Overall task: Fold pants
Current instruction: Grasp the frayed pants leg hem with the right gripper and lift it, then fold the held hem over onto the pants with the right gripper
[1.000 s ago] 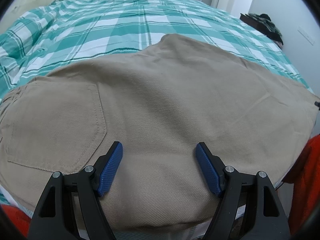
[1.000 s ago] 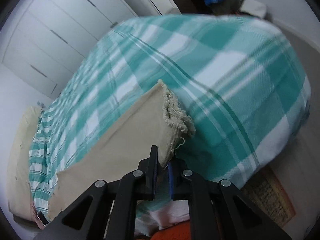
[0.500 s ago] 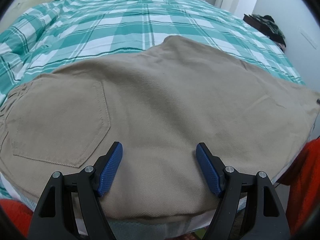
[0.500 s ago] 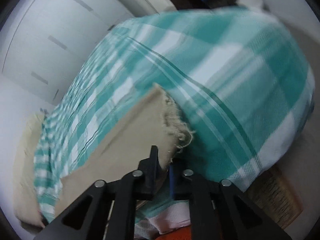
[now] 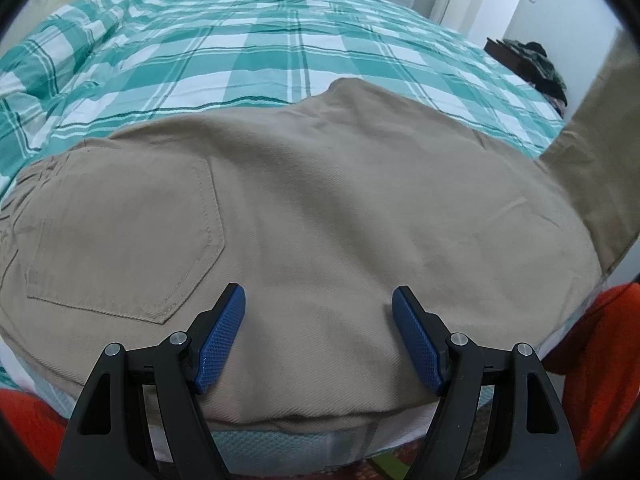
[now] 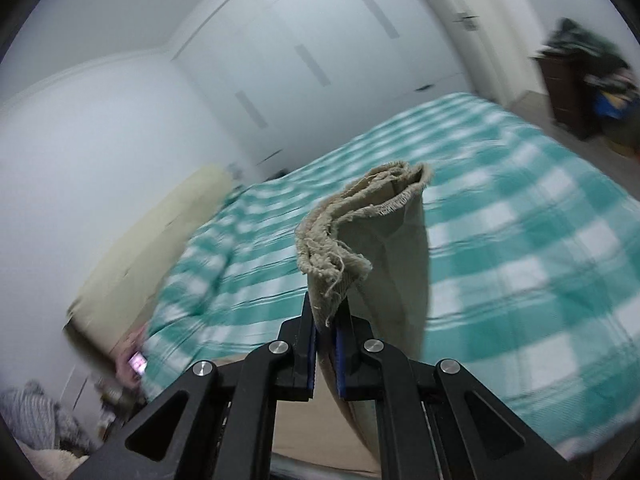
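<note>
Since the earlier frames the frayed hem [image 6: 344,248] has risen off the plaid bedspread [image 5: 280,52]. At 9 o'clock the pants [image 5: 312,216] lie flat, seat under the left gripper [image 5: 318,336], whose jaws gape empty. At 3 o'clock the right gripper [image 6: 326,344] pinches the hem; the legs' long axis runs toward the waistband.

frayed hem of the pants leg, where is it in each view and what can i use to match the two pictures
Left wrist: the frayed hem itself is out of frame; only the lifted pants leg rises along the right edge.
Right wrist: frayed hem at picture centre, pinched in the shut right claw.
Shared landmark: the green checked bedspread under the pants.
</note>
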A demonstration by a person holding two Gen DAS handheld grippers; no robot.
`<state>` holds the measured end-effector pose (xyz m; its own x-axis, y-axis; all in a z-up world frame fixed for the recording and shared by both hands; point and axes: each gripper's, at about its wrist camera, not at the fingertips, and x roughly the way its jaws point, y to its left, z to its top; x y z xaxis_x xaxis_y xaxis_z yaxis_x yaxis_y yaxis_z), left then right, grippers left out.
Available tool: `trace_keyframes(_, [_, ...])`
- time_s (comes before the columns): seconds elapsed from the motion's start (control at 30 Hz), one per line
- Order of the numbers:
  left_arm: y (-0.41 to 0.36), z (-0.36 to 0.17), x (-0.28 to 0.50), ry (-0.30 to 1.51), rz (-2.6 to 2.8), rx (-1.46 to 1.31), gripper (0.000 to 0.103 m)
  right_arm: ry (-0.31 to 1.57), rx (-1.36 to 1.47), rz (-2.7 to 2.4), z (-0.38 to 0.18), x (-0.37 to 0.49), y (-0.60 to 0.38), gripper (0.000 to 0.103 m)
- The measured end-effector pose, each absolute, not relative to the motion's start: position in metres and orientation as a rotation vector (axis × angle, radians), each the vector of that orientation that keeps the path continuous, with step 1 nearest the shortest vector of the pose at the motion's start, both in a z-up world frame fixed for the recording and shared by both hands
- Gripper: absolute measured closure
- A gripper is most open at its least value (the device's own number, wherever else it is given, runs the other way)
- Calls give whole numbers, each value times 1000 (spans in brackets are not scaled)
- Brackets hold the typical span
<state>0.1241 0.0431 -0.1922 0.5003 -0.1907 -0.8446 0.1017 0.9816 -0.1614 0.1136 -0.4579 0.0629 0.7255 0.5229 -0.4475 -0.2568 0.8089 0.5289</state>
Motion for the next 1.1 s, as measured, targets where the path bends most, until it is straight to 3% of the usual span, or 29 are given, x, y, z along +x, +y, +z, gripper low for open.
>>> trace_keyframes(0.23, [50,-188,121,1028,-194,-137,25,733,323,636,33,128,-326,95])
trace_keyframes(0.3, [52,-188,122,1029,-197,-153,25,778,324,681,13,129,-299,89])
trace_keyframes(0.33, [53,-188,121,1029,-197,-159,25,810,337,707,-2,128,-284,74])
trace_keyframes(0.37, [54,-188,121,1029,-198,-162,25,844,356,729,-17,127,-275,51])
trace_keyframes(0.4, [55,-188,120,1029,-199,-162,25,875,378,742,-31,127,-268,45])
trace_keyframes(0.5, [54,-188,119,1028,-201,-146,25,912,411,723,-61,124,-275,45])
trace_keyframes(0.67, [50,-191,122,1029,-195,-134,23,867,219,476,-76,125,-330,49])
trace_keyframes(0.93, [51,-188,118,1013,-190,-133,22,1014,22,361,-197,109,-344,54])
trace_keyframes(1.1, [50,-156,112,910,-143,-188,23,961,-3,328,-180,112,-349,54])
